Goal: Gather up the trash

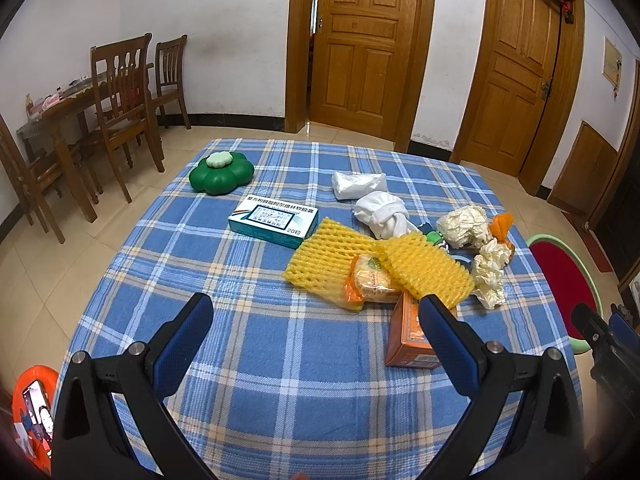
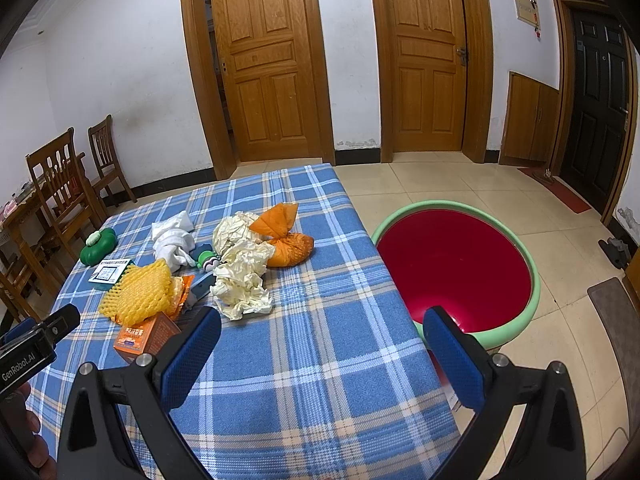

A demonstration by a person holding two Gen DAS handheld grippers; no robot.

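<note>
Trash lies on the blue plaid table (image 1: 240,360): two yellow foam nets (image 1: 324,256), a snack wrapper (image 1: 370,280), an orange box (image 1: 408,336), a teal medicine box (image 1: 274,220), white cloth (image 1: 380,210), crumpled paper (image 2: 244,276) and a tied orange bag (image 2: 286,240). A red basin with a green rim (image 2: 456,268) stands on the floor to the table's right. My left gripper (image 1: 316,320) is open and empty above the table's near side, its right finger beside the orange box. My right gripper (image 2: 320,336) is open and empty over the table's right edge, near the basin.
A green flower-shaped container (image 1: 220,174) sits at the table's far left. Wooden chairs and a dining table (image 1: 100,100) stand to the left. Wooden doors (image 2: 268,64) line the far wall. An orange stool with a phone (image 1: 34,412) is at lower left.
</note>
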